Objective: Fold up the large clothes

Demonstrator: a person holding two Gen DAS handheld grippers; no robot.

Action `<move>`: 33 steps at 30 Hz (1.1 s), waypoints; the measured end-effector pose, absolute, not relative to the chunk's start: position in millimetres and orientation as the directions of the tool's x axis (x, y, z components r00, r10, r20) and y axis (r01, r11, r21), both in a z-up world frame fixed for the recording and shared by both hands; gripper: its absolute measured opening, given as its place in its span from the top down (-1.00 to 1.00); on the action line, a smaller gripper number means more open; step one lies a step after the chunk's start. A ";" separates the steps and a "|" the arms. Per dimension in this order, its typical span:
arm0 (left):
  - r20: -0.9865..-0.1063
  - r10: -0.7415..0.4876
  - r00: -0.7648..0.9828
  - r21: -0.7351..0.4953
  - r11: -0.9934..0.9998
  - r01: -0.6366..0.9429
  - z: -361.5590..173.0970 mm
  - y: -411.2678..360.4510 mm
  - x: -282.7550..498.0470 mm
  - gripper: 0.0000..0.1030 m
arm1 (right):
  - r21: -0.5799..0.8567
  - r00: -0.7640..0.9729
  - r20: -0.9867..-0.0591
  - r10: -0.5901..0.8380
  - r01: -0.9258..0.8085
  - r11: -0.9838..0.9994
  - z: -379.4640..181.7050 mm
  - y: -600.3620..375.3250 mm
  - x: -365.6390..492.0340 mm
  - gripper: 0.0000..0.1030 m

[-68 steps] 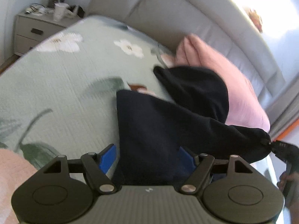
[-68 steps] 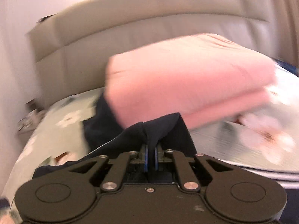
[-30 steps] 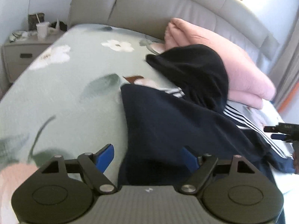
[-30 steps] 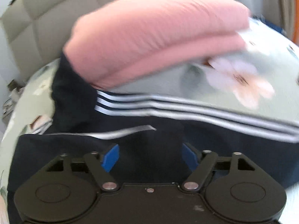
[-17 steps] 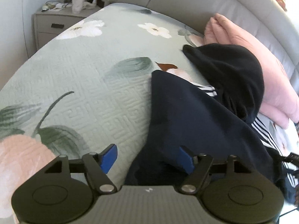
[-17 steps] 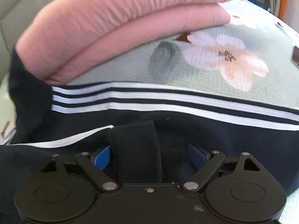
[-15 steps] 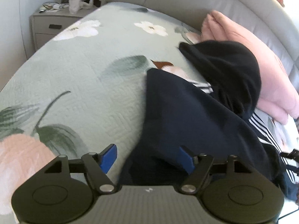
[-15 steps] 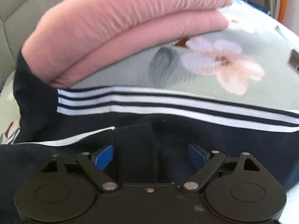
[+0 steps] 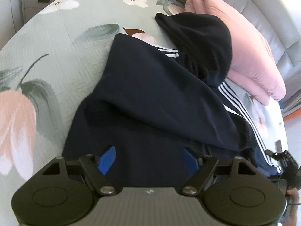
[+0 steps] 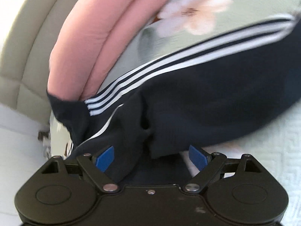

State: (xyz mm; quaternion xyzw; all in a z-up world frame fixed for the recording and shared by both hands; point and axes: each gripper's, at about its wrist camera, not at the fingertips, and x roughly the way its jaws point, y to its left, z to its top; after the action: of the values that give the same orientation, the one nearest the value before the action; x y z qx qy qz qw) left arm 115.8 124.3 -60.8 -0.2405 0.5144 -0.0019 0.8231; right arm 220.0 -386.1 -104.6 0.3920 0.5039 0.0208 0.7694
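A dark navy jacket (image 9: 150, 86) with three white sleeve stripes (image 9: 242, 109) lies loosely folded on the floral bed cover (image 9: 56, 47), its hood (image 9: 203, 43) resting against a pink folded blanket (image 9: 250, 56). My left gripper (image 9: 148, 160) hovers over the jacket's near part, jaws opening, with cloth lying under and between the blue pads but not pinched. My right gripper (image 10: 151, 158) stands wide open at the jacket's (image 10: 197, 109) other side. A loose fold and the hem lie between its fingers, unpressed. The striped sleeve (image 10: 169, 64) runs across that view.
The pink blanket (image 10: 90, 37) is stacked against the padded grey headboard (image 9: 263, 5). A nightstand (image 9: 37, 0) stands beyond the bed's far left corner. Bare bed cover (image 10: 272, 141) lies to the right of the jacket in the right wrist view.
My right gripper, earlier shut on the dark cloth, has let go, opened wide and rolled, so its view tilts. My left gripper has shifted to look more steeply down on the jacket.
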 end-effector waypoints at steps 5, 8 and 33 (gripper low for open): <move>-0.841 -0.224 0.492 -0.384 0.888 -0.253 -40.1 119.4 107.5 -0.56 | 0.642 0.521 -0.748 0.412 0.409 0.648 -104.2 -436.1 195.6 -0.99; -0.844 -0.191 0.501 -0.354 0.901 -0.252 -30.4 116.0 110.0 -0.57 | 0.611 0.526 -0.775 0.351 0.479 0.630 -111.3 -476.8 182.2 -0.99; -0.897 -0.137 0.421 -0.260 0.933 -0.250 -59.4 105.5 132.1 -0.56 | 0.737 0.782 -0.615 -0.104 0.617 0.276 -166.4 -639.4 146.8 -0.04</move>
State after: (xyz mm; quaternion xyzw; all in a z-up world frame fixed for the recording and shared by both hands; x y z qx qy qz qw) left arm 132.1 105.5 -59.4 -0.1805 0.5370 0.0342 0.8234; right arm 146.8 -639.4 -166.4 0.5535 0.2315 -0.2357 0.7645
